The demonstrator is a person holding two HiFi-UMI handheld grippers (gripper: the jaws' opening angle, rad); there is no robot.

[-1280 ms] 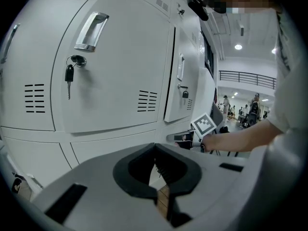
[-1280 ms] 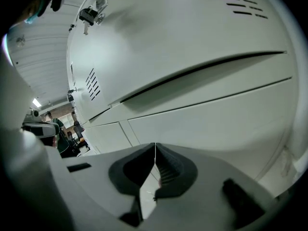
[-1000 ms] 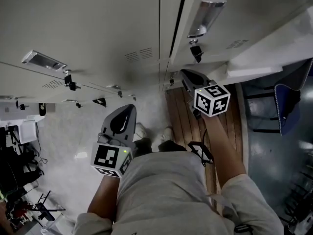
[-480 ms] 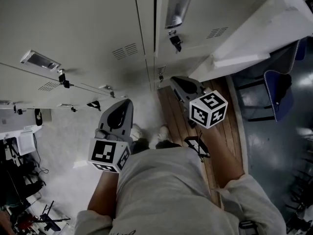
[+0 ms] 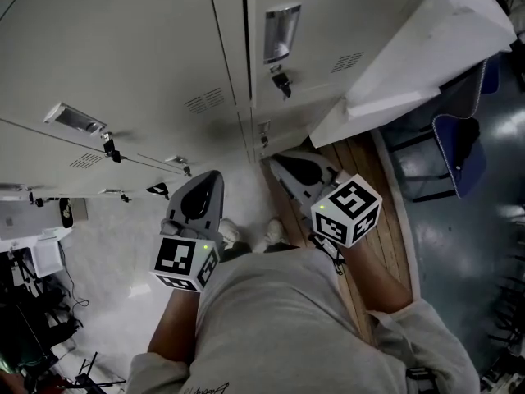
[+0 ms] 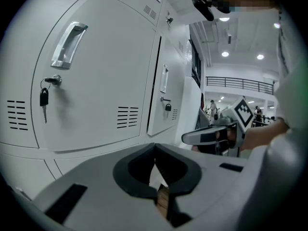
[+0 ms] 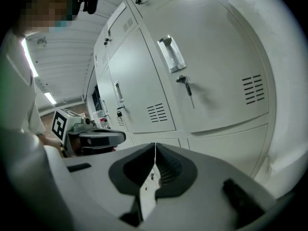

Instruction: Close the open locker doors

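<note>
Left tongs [image 6: 154, 147] pinched shut, nothing between, held low in front of locker bank [image 5: 123, 39]. Right tongs [image 7: 155, 146] also shut and empty, tips close to locker bank base. Open locker door [image 5: 414, 60] swung out from locker bank's right part, beyond right tongs

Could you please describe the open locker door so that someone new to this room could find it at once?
In the head view, a row of pale lockers fills the top. At its right end, past the door with the silver handle, the open door juts out above the wooden floor strip; its neighbours lie flush.
</note>
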